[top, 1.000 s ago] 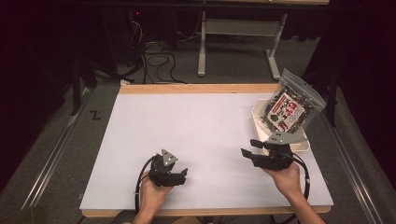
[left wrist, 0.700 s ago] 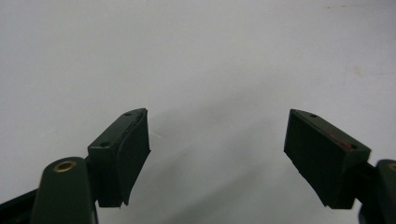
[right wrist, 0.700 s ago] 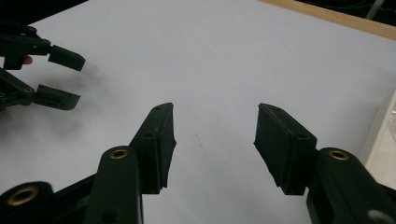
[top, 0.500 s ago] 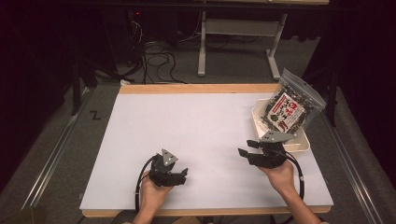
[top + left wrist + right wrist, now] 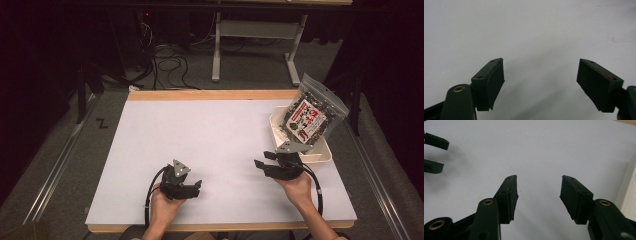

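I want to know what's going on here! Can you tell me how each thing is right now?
Left gripper: jaws open, holding nothing, over the table.
Right gripper: jaws open, holding nothing.
Snack bag: sealed, full, leaning upright in the tray.
Tray: on the table's right side, holding the bag.
Table: white top.

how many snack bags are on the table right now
1. The clear snack bag with a red and white label stands tilted in the white tray at the table's right edge, just beyond the right gripper. Anything lying behind it in the tray would be hidden.
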